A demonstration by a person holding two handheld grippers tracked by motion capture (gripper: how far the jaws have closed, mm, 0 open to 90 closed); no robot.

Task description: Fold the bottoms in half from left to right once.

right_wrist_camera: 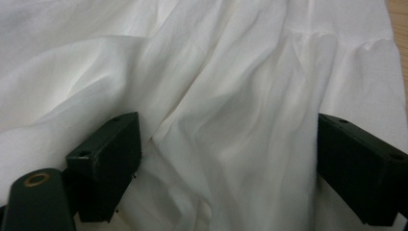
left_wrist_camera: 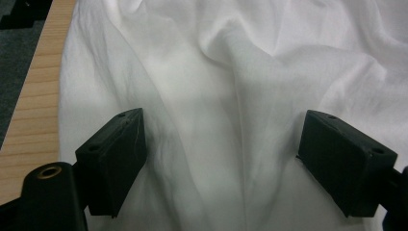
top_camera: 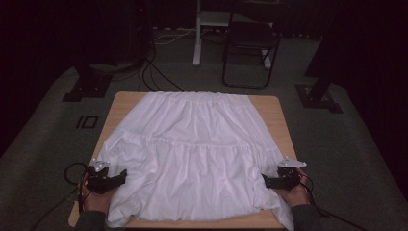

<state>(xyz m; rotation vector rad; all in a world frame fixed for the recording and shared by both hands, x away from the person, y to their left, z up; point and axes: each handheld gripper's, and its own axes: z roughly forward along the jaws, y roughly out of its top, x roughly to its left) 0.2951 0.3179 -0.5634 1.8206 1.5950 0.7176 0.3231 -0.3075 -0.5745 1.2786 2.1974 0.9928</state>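
Note:
A white tiered skirt (top_camera: pixel 192 149) lies spread over the wooden table (top_camera: pixel 272 104), waistband at the far edge and hem toward me. My left gripper (top_camera: pixel 119 178) rests at the skirt's near left side, jaws open. In the left gripper view the two black jaws stand wide apart over rumpled white cloth (left_wrist_camera: pixel 226 72), with the left gripper (left_wrist_camera: pixel 223 115) not pressing on it. My right gripper (top_camera: pixel 266 181) sits at the near right side, also open. The right gripper (right_wrist_camera: pixel 227 118) has folds of the skirt (right_wrist_camera: pixel 240 72) between its spread jaws, untouched by the pads.
Bare wood shows along the table's left edge (left_wrist_camera: pixel 33 101) and at its far right corner (right_wrist_camera: pixel 399 19). Beyond the table stand a dark folding chair (top_camera: pixel 250 43), a white post (top_camera: pixel 197 33) and black stand feet (top_camera: pixel 86 86) with cables on the grey floor.

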